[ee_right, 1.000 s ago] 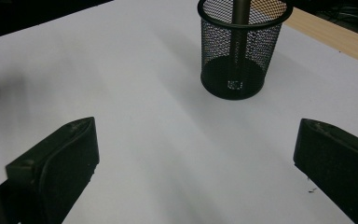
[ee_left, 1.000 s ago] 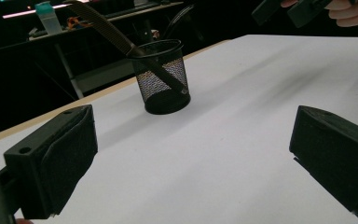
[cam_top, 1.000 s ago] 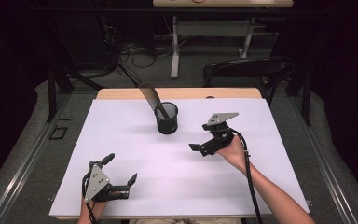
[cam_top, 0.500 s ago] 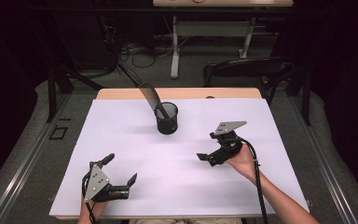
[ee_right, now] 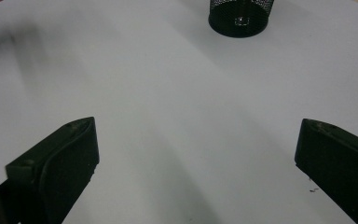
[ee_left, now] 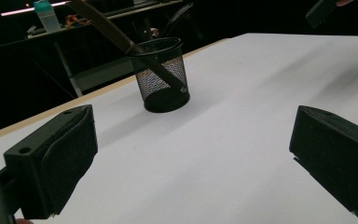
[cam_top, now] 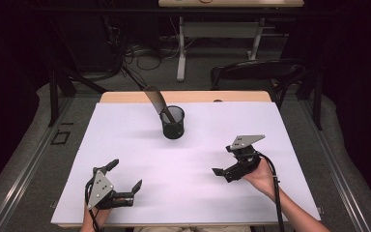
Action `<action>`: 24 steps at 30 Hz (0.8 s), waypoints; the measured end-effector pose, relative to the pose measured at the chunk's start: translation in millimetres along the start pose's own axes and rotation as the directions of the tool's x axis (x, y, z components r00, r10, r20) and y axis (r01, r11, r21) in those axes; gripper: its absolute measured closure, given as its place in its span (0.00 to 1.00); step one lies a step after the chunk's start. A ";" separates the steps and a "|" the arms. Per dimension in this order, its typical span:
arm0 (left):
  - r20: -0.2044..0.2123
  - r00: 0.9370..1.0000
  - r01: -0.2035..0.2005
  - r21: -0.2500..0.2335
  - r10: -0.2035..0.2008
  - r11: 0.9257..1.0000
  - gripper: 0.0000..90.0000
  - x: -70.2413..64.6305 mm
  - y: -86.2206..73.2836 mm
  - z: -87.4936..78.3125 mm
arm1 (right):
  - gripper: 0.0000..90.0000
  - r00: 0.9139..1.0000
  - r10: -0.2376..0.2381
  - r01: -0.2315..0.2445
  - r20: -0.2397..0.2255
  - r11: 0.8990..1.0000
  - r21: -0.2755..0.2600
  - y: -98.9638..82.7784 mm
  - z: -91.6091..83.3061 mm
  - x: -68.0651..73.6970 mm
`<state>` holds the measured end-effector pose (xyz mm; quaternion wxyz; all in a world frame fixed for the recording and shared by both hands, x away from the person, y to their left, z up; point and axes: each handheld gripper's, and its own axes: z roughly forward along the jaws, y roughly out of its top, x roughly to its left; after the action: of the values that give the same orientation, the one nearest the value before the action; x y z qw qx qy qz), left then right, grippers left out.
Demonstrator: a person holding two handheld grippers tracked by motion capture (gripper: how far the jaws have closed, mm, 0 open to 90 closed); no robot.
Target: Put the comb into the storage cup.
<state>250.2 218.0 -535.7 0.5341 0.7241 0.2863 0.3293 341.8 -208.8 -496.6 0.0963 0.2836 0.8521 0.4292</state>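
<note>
A black mesh cup (cam_top: 173, 123) stands on the white table (cam_top: 125, 135), a little past its middle. A dark comb-like tool (cam_top: 155, 100) leans out of the cup toward the far left. My left gripper (cam_top: 124, 175) rests near the front left edge, open, jaws empty and aimed at the cup (ee_left: 161, 77) and the tool (ee_left: 100, 21). My right gripper (cam_top: 224, 160) hovers at the front right, open and empty, about a hand's length short of the cup (ee_right: 240, 11). Nothing lies between either pair of jaws.
The table's wooden rim (cam_top: 188, 96) shows along the far edge. A dark chair (cam_top: 256, 72) stands behind the table at the right, and cables (cam_top: 135, 53) lie on the floor beyond. A cable trails from the right gripper along the forearm (cam_top: 275, 193).
My right gripper has drawn back from beside the cup toward the front right of the table. The left gripper has stayed still.
</note>
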 end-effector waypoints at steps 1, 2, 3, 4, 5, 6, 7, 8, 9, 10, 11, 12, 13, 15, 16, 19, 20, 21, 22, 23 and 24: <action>0.000 1.000 0.000 0.001 0.000 1.000 0.01 0.0 0.0 0.0 | 0.00 1.000 0.003 -0.003 -0.001 1.000 0.000 -2.0 -1.6 0.1; 0.001 1.000 0.000 0.000 0.000 1.000 0.01 -0.1 0.1 0.0 | 0.00 1.000 0.007 -0.007 0.001 1.000 -0.001 -4.1 -3.1 0.5; 0.000 1.000 0.000 0.000 0.000 1.000 0.01 -0.1 0.1 0.1 | 0.00 1.000 0.010 -0.010 0.005 1.000 0.001 -6.8 -4.7 1.1; 0.000 1.000 -0.001 0.001 0.001 1.000 0.01 -0.1 0.1 0.1 | 0.00 1.000 0.011 -0.011 0.005 1.000 0.002 -8.3 -5.6 1.3; 0.000 1.000 -0.002 0.001 0.002 1.000 0.01 0.0 0.1 0.1 | 0.00 1.000 0.012 -0.012 0.007 1.000 0.005 -10.2 -6.9 1.7; 0.000 1.000 -0.002 0.001 0.002 1.000 0.01 -0.1 0.1 0.1 | 0.00 1.000 0.016 -0.016 0.007 1.000 0.005 -12.1 -7.8 2.1; 0.000 1.000 0.000 0.000 0.000 1.000 0.01 -0.2 0.1 0.0 | 0.00 1.000 0.018 -0.018 0.009 1.000 0.007 -13.8 -8.8 2.4; -0.001 1.000 -0.001 0.000 0.001 1.000 0.01 -0.1 0.1 -0.2 | 0.00 1.000 0.023 -0.023 0.012 1.000 0.008 -16.0 -10.3 3.0; -0.003 1.000 -0.001 -0.002 0.001 1.000 0.01 0.1 0.1 -0.3 | 0.00 1.000 0.018 -0.018 0.015 1.000 0.007 -17.2 -11.1 3.1; -0.003 1.000 -0.001 -0.001 0.001 1.000 0.01 0.1 0.1 -0.3 | 0.00 1.000 0.020 -0.020 0.019 1.000 0.003 -18.7 -12.3 3.7; -0.003 1.000 -0.001 -0.002 0.001 1.000 0.01 0.1 0.1 -0.3 | 0.00 1.000 0.024 -0.024 0.020 1.000 0.004 -20.2 -13.7 4.3; -0.002 1.000 -0.001 -0.002 0.001 1.000 0.01 0.1 0.2 -0.3 | 0.00 0.999 0.025 -0.025 0.020 1.000 0.004 -21.7 -15.0 4.9; -0.002 1.000 -0.001 0.000 0.001 1.000 0.01 0.0 0.1 -0.3 | 0.00 0.999 0.023 -0.023 0.024 1.000 0.001 -23.2 -16.4 5.4; -0.001 1.000 -0.002 0.001 0.002 1.000 0.01 0.0 0.1 -0.3 | 0.00 0.999 0.024 -0.024 0.033 1.000 -0.001 -26.3 -19.0 6.8; -0.001 1.000 -0.003 0.002 0.003 1.000 0.01 0.1 0.0 -0.3 | 0.00 0.999 0.025 -0.025 0.037 1.000 -0.008 -28.1 -20.6 7.2; -0.001 1.000 -0.001 0.000 0.001 1.000 0.01 -0.2 0.1 -0.5 | 0.00 0.998 0.022 -0.021 0.063 0.999 -0.024 -33.2 -26.4 7.9; -0.001 1.000 -0.001 0.001 0.001 1.000 0.01 -0.2 0.2 -0.6 | 0.00 0.998 0.027 -0.026 0.062 0.999 -0.028 -34.4 -27.6 7.9; -0.001 1.000 -0.004 0.001 0.004 1.000 0.01 0.0 0.2 -0.8 | 0.00 0.997 0.030 -0.028 0.066 0.999 -0.032 -36.0 -28.9 7.7; -0.002 1.000 -0.003 -0.001 0.003 1.000 0.01 0.1 0.2 -0.8 | 0.00 0.997 0.031 -0.029 0.068 0.999 -0.036 -37.7 -30.4 7.7; -0.002 1.000 -0.003 0.000 0.003 1.000 0.01 0.1 0.2 -0.8 | 0.00 0.997 0.035 -0.032 0.071 0.999 -0.037 -39.4 -31.9 8.0; -0.002 1.000 -0.004 0.000 0.004 1.000 0.01 0.1 0.2 -0.9 | 0.00 0.997 0.035 -0.033 0.072 0.999 -0.032 -40.9 -33.2 8.2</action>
<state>249.5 218.5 -535.4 0.5330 0.7244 0.2855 0.3311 305.1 -245.9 -507.7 0.1245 0.3119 0.8363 0.4334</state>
